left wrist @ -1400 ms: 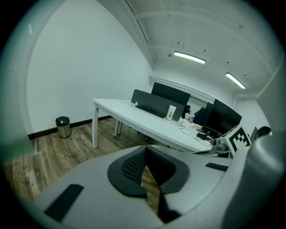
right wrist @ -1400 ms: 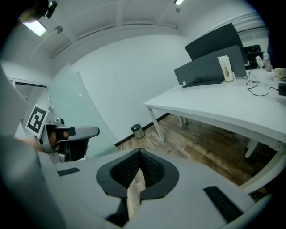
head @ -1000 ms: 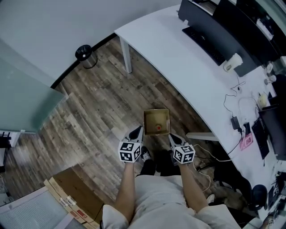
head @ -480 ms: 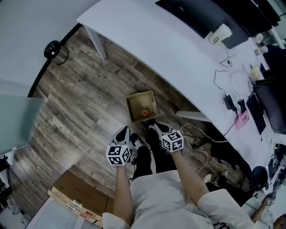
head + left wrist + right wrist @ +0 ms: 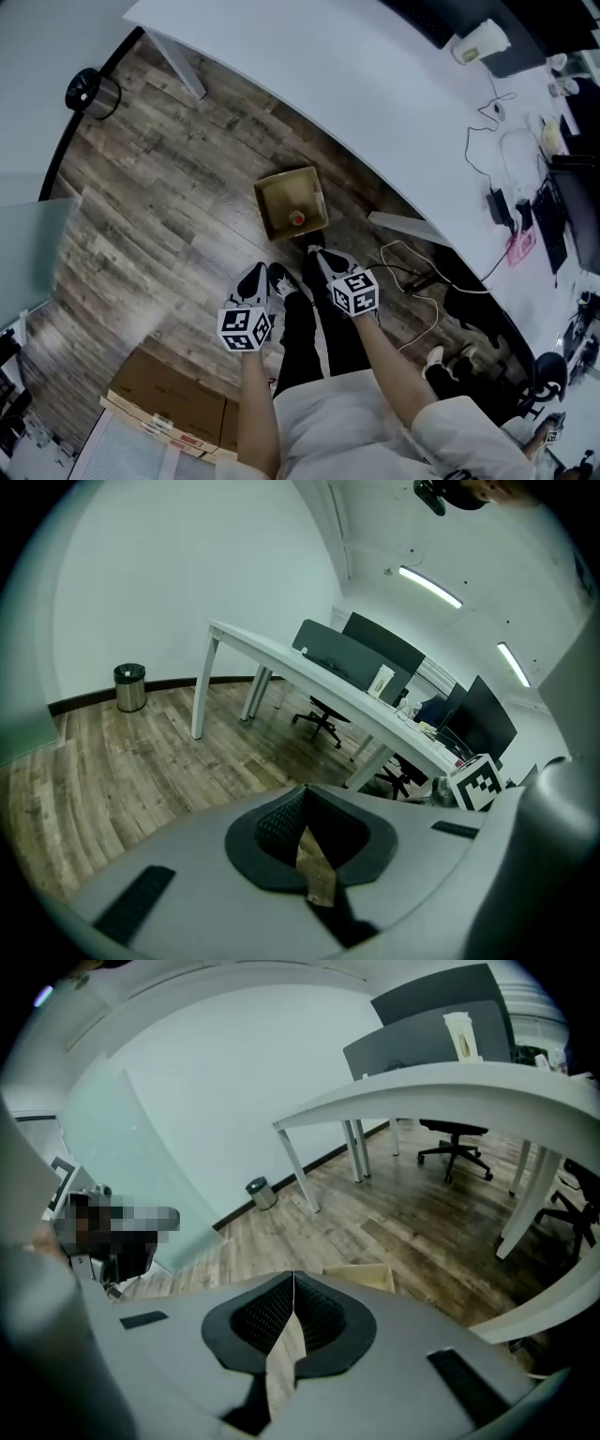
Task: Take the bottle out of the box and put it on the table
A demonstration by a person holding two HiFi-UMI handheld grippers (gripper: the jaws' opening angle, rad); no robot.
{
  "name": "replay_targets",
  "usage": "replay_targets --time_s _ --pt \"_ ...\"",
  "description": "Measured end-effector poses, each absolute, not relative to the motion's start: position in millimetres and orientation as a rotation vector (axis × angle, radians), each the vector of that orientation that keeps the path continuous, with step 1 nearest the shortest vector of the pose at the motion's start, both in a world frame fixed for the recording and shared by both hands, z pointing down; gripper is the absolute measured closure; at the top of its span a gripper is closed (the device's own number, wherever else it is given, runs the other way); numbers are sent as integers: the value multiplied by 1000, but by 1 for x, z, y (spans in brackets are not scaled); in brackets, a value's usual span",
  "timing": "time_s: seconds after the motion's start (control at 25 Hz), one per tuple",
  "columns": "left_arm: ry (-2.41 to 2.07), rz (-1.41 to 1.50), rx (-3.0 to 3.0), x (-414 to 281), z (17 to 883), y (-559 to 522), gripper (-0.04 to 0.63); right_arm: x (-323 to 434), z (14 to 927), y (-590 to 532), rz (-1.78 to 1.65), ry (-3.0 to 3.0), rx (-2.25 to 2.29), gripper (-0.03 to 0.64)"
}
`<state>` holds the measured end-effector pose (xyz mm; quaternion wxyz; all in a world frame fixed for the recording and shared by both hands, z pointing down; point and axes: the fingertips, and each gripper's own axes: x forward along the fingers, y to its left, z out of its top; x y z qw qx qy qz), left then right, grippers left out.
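Observation:
An open cardboard box (image 5: 272, 192) sits on the wooden floor beside the white table (image 5: 375, 94). Inside it stands a bottle with a red cap (image 5: 296, 218). My left gripper (image 5: 254, 277) hovers shut and empty, below and to the left of the box. My right gripper (image 5: 315, 253) is shut and empty too, its tips just short of the box's near edge. In the right gripper view, the box (image 5: 361, 1277) peeks out just beyond the closed right gripper (image 5: 293, 1279). The left gripper (image 5: 305, 794) looks past the box at the table (image 5: 281, 658).
A round waste bin (image 5: 89, 94) stands by the wall at top left. Flat cardboard (image 5: 169, 403) lies on the floor at lower left. Cables (image 5: 412, 277) trail under the table to the right. The person's legs and shoes (image 5: 309, 319) stand between the grippers. Office chairs (image 5: 319, 724) wait beyond the table.
Both grippers have sunk toward the floor and stayed shut. The head view has tipped, so the box now lies higher in it, and the right gripper's tips are closer to the box.

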<state>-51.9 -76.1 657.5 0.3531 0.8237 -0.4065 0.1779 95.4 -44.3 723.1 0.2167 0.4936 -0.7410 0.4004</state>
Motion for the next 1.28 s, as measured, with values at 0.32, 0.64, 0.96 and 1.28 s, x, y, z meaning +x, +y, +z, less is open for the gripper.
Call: replay_targets --time_s 0.32,0.64,0.96,1.28 --pt "-952 515 2173 -39 727 -73 580 113 800 -48 1096 -2017 1301 575" --pt "-970 508 2098 -39 811 -74 581 126 873 -68 1029 -1982 1210 575" --pt "-1083 413 1962 -46 881 -80 581 110 941 -94 923 -2013 1067 558" --pt "-1061 425 2002 -48 934 -85 580 89 1022 -93 864 -1956 888 489"
